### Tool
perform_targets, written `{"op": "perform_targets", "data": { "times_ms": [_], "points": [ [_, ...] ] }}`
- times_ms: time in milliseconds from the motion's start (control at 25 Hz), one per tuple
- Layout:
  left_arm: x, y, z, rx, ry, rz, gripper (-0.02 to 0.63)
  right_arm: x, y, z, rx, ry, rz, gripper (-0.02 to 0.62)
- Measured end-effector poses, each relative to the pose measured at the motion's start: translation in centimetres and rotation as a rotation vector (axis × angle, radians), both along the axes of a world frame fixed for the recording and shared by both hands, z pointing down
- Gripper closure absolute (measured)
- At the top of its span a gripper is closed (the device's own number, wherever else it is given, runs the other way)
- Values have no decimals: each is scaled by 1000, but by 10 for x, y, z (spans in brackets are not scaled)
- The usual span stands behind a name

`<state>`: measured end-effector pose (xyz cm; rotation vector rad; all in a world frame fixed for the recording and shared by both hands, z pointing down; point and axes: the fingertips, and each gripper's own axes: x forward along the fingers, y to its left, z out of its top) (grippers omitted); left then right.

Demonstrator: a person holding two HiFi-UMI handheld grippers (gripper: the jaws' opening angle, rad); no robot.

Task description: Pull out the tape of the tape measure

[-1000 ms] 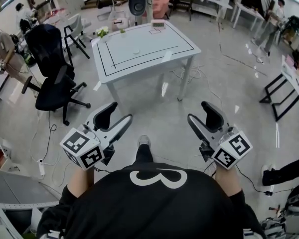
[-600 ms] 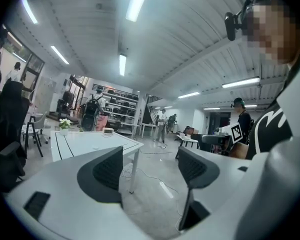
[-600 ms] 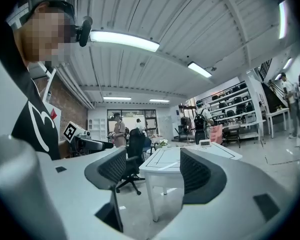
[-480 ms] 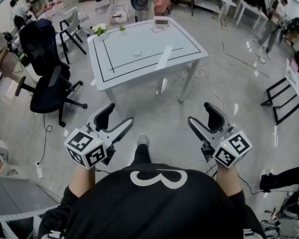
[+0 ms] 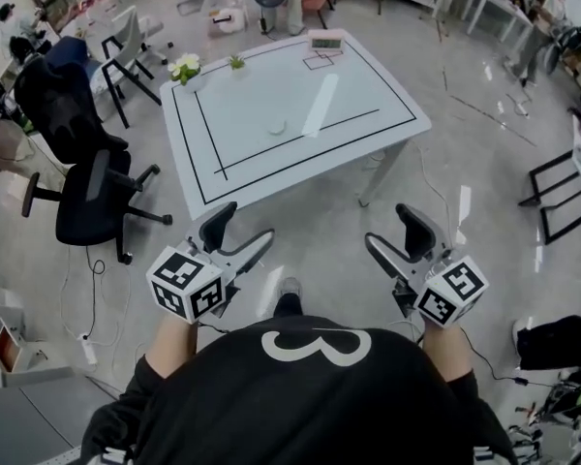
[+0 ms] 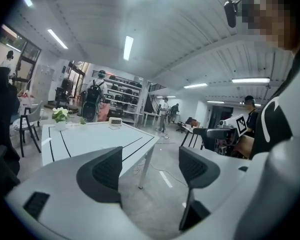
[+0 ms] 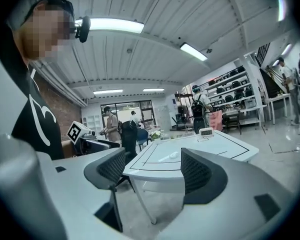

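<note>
A small round white tape measure (image 5: pixel 276 125) lies near the middle of the white table (image 5: pixel 368 85) marked with black lines; it also shows as a pale lump, the tape measure (image 7: pixel 173 155), in the right gripper view. My left gripper (image 5: pixel 240 227) and right gripper (image 5: pixel 387 229) hang over the floor, short of the table's near edge. Both point toward the table. The jaws of both have just been opening, and both are open with nothing between them. The left gripper (image 6: pixel 151 166) looks past the table's corner, the right gripper (image 7: pixel 155 171) straight at the table.
A small digital clock (image 5: pixel 326 40), a pot of white flowers (image 5: pixel 185 67) and a little green plant (image 5: pixel 236 62) stand along the table's far edge. Black office chairs (image 5: pixel 87 197) are at the left, a black frame (image 5: pixel 562 197) at the right. People stand far off.
The table has come closer and now fills more of the head view. Both grippers have moved forward toward it, and their jaws stand a little wider apart.
</note>
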<state>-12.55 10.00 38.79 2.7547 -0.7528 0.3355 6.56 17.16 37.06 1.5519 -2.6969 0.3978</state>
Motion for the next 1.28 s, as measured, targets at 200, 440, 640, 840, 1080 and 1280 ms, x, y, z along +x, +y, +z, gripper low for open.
{"op": "perform_targets", "data": {
  "times_ms": [200,440,640,840,1080,1280],
  "points": [
    [5,-70,16,-15,-22,31,265,-6,-72,6,-30,14,-3,255],
    [7,-133,35,-3,-44,38,265,-14,-123,13,-49,53,-12,245],
    [12,-164,57,-2,-108,59,264,-15,-138,24,-81,65,-13,244],
    [20,-191,80,2,-169,72,262,-14,-146,31,-104,57,-15,244],
    [30,-219,119,-78,-241,59,262,-10,-158,36,-110,42,-46,245],
    [46,-243,134,-117,-272,61,262,-2,-185,36,-119,38,-84,245]
  ]
}}
